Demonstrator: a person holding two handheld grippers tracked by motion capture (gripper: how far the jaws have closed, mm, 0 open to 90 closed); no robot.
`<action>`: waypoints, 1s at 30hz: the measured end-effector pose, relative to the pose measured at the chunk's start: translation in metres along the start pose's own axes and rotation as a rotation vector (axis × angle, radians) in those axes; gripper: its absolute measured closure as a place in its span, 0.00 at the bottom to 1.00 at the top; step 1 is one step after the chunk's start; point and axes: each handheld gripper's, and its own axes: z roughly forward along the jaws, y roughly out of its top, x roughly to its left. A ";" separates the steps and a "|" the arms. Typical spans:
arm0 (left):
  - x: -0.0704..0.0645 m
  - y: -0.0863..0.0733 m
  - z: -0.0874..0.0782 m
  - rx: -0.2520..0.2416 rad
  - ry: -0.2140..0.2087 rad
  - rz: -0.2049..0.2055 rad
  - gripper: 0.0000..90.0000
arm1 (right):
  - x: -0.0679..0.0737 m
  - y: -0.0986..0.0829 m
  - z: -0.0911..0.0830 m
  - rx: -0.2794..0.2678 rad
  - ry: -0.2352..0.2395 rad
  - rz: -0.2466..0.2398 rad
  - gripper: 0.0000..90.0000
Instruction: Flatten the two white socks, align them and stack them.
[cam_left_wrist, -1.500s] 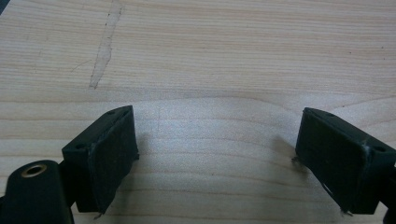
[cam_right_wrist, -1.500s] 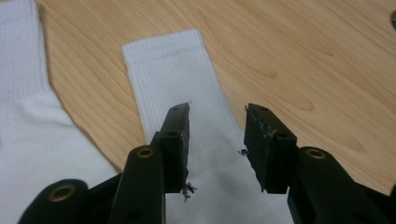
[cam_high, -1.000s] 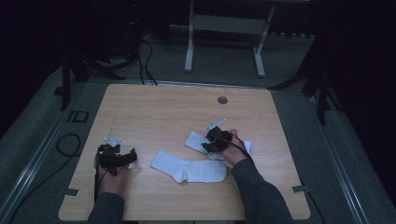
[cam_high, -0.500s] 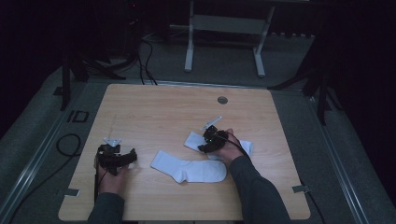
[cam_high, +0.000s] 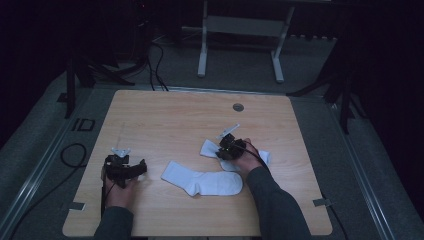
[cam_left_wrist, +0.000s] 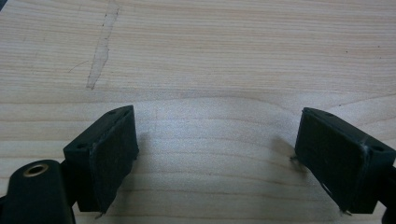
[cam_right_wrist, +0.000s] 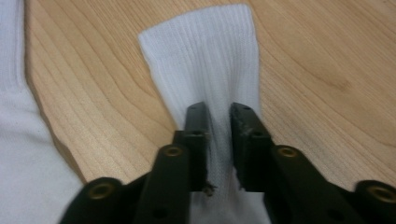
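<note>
Two white socks lie on the wooden table (cam_high: 165, 120). The nearer sock (cam_high: 202, 180) lies flat in front of the person, between the two hands. The farther sock (cam_high: 209, 148) (cam_right_wrist: 210, 70) lies to the right, partly under the right hand. My right gripper (cam_high: 226, 149) (cam_right_wrist: 218, 119) is shut on this farther sock, pinching a ridge of its ribbed cloth between the jaws. My left gripper (cam_high: 125, 169) (cam_left_wrist: 217, 154) rests low over bare wood at the left, its jaws wide open with nothing between them.
A round grommet hole (cam_high: 238, 107) sits near the table's far edge. A pale scratch mark (cam_left_wrist: 100, 51) runs along the wood ahead of the left gripper. Beyond the table stand a white frame (cam_high: 240, 30) and dark cables (cam_high: 155, 65) on the floor.
The right gripper has shifted a little to the left over the farther sock and closed on it. The left gripper has stayed put.
</note>
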 end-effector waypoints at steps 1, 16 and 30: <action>0.000 0.000 0.000 0.000 0.000 0.000 0.15 | 0.000 0.000 0.000 -0.002 -0.002 -0.003 0.91; 0.000 0.000 0.000 0.000 0.000 0.000 0.15 | -0.002 -0.005 -0.007 0.001 -0.041 -0.004 0.93; 0.000 0.000 0.000 0.000 0.000 0.000 0.15 | 0.002 0.009 -0.044 -0.067 -0.049 -0.036 0.92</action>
